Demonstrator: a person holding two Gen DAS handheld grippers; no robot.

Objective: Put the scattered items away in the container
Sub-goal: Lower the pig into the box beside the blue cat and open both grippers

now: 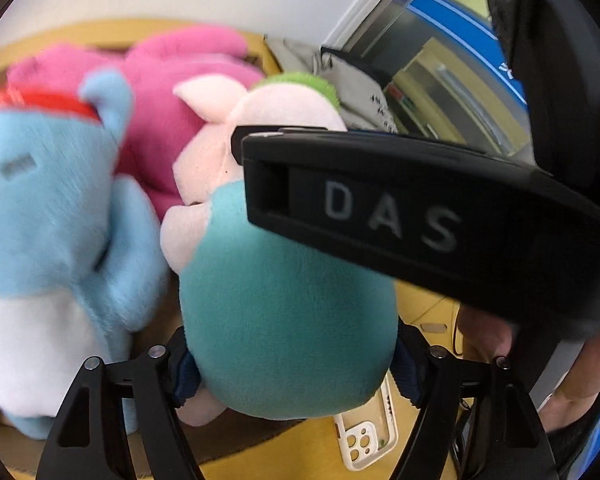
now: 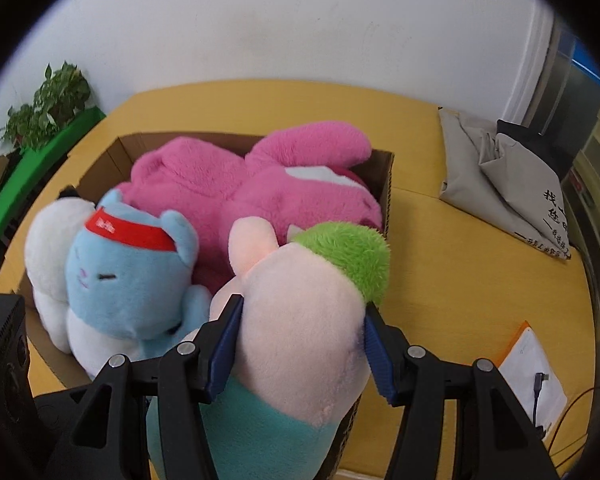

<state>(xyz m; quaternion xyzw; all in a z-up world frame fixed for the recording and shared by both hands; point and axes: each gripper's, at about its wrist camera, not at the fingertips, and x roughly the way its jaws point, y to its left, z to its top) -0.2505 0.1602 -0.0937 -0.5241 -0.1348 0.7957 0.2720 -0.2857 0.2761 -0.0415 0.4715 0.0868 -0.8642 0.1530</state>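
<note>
A plush pig with a pink head (image 2: 300, 320), green hair and a teal body (image 1: 284, 320) hangs over the near corner of a cardboard box (image 2: 387, 184). My left gripper (image 1: 296, 370) has its pads against both sides of the teal body. My right gripper (image 2: 300, 346) is shut on the pink head, and its black casing (image 1: 400, 216) crosses the left wrist view. Inside the box lie a big pink plush (image 2: 260, 184), a blue cat plush with a red headband (image 2: 124, 272) and a white plush (image 2: 48, 248).
The box stands on a yellow wooden table (image 2: 440, 280). A grey tote bag (image 2: 500, 184) lies at the back right, papers on an orange folder (image 2: 532, 376) with a cable at the right edge. A white phone case (image 1: 366, 436) lies near the box. A potted plant (image 2: 48, 104) stands far left.
</note>
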